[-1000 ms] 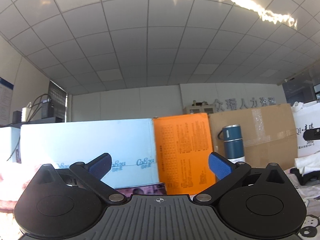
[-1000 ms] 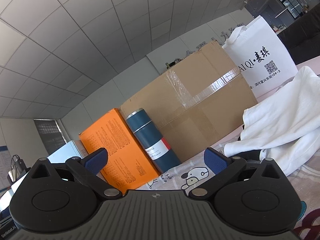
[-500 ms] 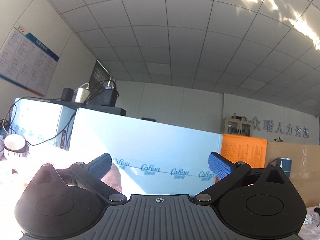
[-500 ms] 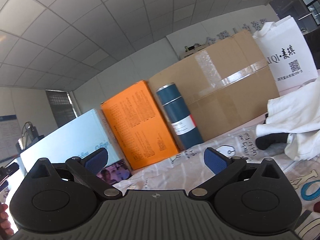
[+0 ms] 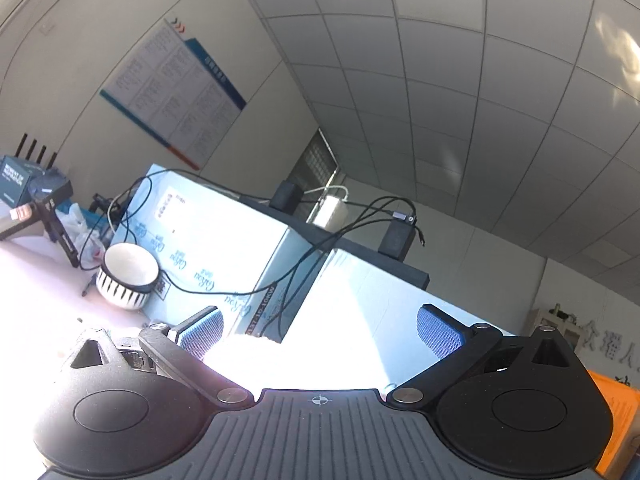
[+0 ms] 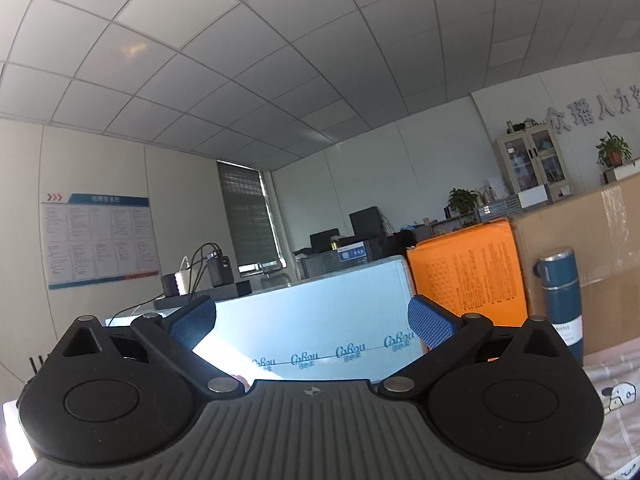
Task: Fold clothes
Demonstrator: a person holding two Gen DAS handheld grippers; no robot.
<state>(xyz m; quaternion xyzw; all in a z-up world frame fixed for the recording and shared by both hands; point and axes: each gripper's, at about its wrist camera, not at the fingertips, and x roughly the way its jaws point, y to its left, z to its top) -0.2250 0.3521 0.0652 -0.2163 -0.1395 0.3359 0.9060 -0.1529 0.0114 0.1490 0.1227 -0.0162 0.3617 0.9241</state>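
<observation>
We are looking up at ceiling tiles in both views. Left gripper (image 5: 320, 330): we are seeing its blue pads (image 5: 202, 336) spread wide apart, nothing between them but a washed-out bright patch at lower centre that we cannot identify. Behind it, a pale blue box (image 5: 224, 248) is filling the middle of the frame, with black cables (image 5: 304, 256) trailing across its top. A striped bowl (image 5: 127, 276) is sitting at the left, just beside the box. A wall chart (image 5: 172, 88) is showing in the upper left.

Right gripper (image 6: 312, 324): we are seeing its pads likewise held wide apart and gripping nothing. Past them the pale blue box is sitting at centre, an orange box (image 6: 468, 272) is standing to its right, then a dark teal flask (image 6: 560, 300) in front of a cardboard carton (image 6: 600, 240) at the right edge. A printed cloth (image 6: 616, 400) is covering the surface at lower right.

We are finding no garment for folding in either view; we cannot tell where the clothes are lying.
</observation>
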